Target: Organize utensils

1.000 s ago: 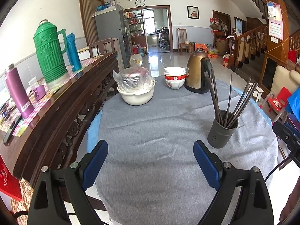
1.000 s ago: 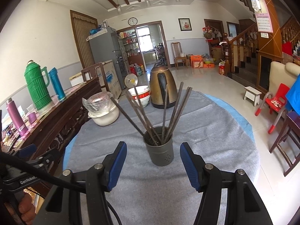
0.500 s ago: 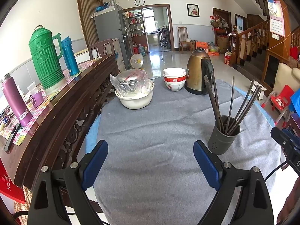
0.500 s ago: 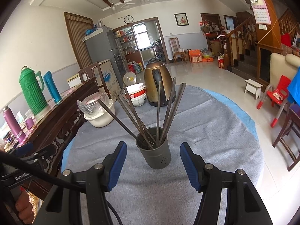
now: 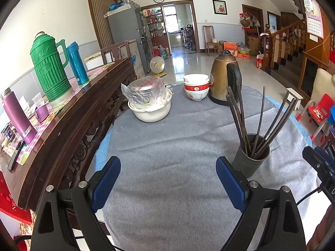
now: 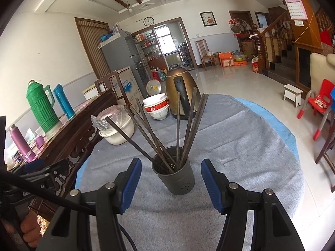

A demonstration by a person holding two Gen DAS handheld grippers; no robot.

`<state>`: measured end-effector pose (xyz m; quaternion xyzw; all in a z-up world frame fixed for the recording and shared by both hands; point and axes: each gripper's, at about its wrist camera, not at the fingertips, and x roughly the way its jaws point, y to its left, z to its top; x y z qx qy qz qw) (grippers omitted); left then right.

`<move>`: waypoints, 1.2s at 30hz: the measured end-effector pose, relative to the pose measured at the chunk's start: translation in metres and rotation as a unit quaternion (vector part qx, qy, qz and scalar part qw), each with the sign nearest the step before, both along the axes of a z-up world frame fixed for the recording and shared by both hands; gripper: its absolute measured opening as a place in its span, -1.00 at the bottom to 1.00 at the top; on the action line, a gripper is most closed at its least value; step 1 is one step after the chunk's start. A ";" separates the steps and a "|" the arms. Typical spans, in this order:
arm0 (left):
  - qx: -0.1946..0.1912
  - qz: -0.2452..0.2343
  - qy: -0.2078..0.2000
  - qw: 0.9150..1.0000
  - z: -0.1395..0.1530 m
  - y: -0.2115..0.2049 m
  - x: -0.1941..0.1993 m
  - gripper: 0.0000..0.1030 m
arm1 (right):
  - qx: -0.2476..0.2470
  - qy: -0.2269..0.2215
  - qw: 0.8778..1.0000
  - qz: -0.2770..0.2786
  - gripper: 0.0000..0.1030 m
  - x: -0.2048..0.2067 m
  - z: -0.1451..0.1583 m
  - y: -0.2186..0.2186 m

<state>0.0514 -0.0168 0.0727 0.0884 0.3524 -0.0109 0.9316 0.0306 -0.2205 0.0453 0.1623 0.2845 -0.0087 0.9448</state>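
Observation:
A dark grey utensil cup (image 6: pixel 175 174) stands upright on the grey table cloth (image 6: pixel 240 138) and holds several dark chopsticks (image 6: pixel 178 123) fanned outward. My right gripper (image 6: pixel 170 185) is open and empty, its blue pads either side of the cup, not touching it. In the left wrist view the cup (image 5: pixel 250 156) stands just beyond the right pad, with the chopsticks (image 5: pixel 259 119) leaning out of it. My left gripper (image 5: pixel 167 183) is open and empty over bare cloth, left of the cup.
A white pot with a plastic-wrapped lid (image 5: pixel 149 102), stacked red-and-white bowls (image 5: pixel 195 86) and a brass kettle (image 5: pixel 225 81) stand at the table's far side. A dark wooden sideboard (image 5: pixel 69 113) on the left carries a green thermos (image 5: pixel 49 67), blue flask and purple bottle.
Both grippers have drawn slightly closer to the cup and tilted a little downward. Both stay open and the cup and chopsticks have not moved.

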 end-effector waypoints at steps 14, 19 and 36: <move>-0.003 -0.007 -0.012 1.000 0.011 -0.010 -0.014 0.79 | 0.008 -0.015 1.000 -0.008 0.24 -0.016 0.011 -0.010; -0.008 -0.009 -0.021 1.000 0.017 -0.006 -0.025 0.79 | 0.000 -0.027 1.000 -0.005 0.24 -0.027 0.021 -0.001; -0.025 -0.004 -0.052 0.998 0.034 0.011 -0.064 0.80 | -0.028 -0.059 0.998 0.010 0.24 -0.069 0.046 0.024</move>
